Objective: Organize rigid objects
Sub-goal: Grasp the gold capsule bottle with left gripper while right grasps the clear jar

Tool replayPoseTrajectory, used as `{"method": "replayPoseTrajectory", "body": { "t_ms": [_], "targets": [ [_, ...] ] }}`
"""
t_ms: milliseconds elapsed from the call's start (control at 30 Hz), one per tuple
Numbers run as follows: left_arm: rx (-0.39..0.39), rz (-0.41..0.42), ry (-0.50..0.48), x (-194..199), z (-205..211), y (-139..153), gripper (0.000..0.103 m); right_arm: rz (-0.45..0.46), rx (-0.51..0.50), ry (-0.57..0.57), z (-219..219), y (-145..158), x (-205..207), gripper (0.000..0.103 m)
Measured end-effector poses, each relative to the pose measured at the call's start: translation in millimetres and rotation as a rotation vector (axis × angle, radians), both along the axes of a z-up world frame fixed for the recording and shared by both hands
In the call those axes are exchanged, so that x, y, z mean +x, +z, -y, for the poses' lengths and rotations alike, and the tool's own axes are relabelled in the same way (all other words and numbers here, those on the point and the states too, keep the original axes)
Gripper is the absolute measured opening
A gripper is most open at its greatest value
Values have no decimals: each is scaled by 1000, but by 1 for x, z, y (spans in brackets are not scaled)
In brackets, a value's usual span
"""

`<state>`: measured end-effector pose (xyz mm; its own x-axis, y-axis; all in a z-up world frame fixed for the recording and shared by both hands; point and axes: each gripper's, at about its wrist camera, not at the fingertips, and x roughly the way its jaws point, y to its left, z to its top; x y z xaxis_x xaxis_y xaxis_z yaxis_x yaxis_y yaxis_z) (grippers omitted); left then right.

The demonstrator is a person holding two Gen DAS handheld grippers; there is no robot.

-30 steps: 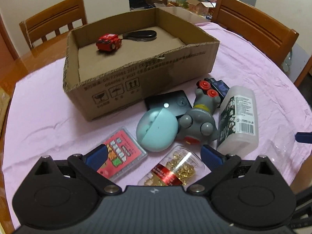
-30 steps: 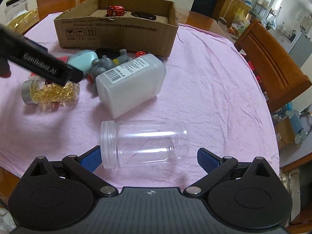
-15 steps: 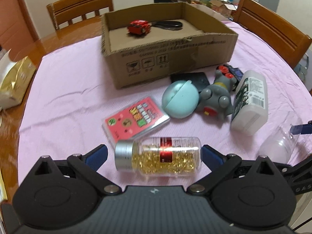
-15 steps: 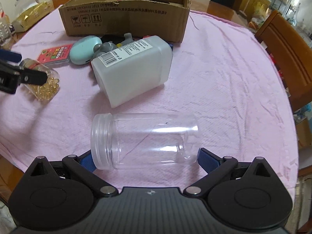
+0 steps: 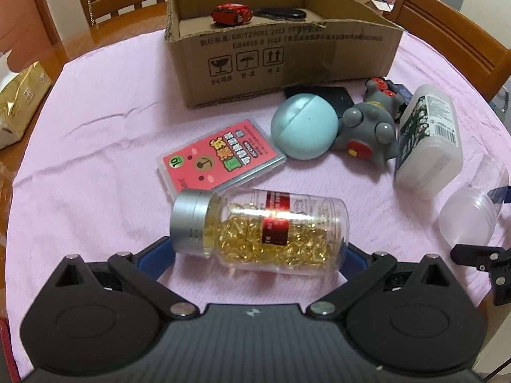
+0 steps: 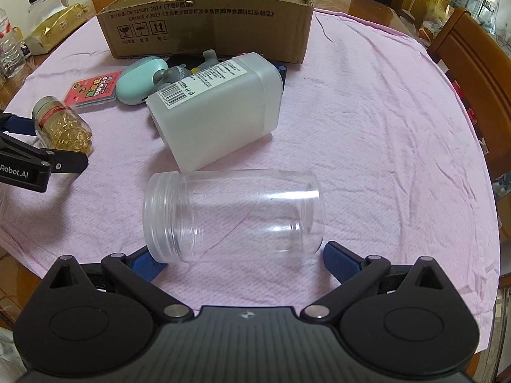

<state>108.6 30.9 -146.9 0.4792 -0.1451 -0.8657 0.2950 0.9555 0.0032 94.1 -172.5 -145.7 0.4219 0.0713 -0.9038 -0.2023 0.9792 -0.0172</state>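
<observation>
Two jars lying on their sides on the pink cloth [image 6: 383,121], one in front of each pair of tongs, both still outside the cardboard box [image 5: 287,51] at the far side

Left gripper [image 5: 255,257] spread wide, with the capsule bottle [image 5: 258,231] lying crosswise just ahead of it. Long axis of the bottle running left to right, from blue pad to blue pad: silver cap toward the left pad, clear base toward the right pad. So the tongs meeting the bottle by its two ends, not across its round body. Pads seeming very near the ends or touching them, cannot tell which. No firm hold visible yet

Right gripper [image 6: 242,260] spread wide in the same way, with the empty clear jar [image 6: 233,217] crosswise in front of it, threaded mouth toward the left pad, closed bottom toward the right pad. Again an end-to-end approach, and again contact not sure

Each jar clearly nearer to its own hand than to the other. White plastic bottle [image 6: 217,108] just beyond the clear jar. For the coming move, probably a closing along the length of each jar, then a lift toward the box; round ends could slip if the squeeze is off centre
</observation>
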Motion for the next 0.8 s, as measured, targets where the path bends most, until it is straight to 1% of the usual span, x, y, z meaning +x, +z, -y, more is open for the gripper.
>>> {"method": "replayPoseTrajectory", "body": {
  "t_ms": [200,300,400,467,600,733,800],
  "targets": [
    [4,4,9,1,2,0,102,30,6,2,-1,-1,-3,103],
    [23,15,3,-1,6,3,102,27,5,4,-2,-1,-1,103],
    [18,28,-7,-3,7,9,102,9,0,1,-4,0,5,103],
    [19,40,-9,-4,8,12,101,6,2,-6,-4,2,7,103],
    [32,51,-16,-5,10,15,100,31,30,-13,-4,12,12,103],
    [36,43,-21,-6,9,16,100,52,1,12,-10,16,15,103],
    [42,42,-19,-5,9,16,98,54,-6,22,-13,17,16,103]
  ]
}}
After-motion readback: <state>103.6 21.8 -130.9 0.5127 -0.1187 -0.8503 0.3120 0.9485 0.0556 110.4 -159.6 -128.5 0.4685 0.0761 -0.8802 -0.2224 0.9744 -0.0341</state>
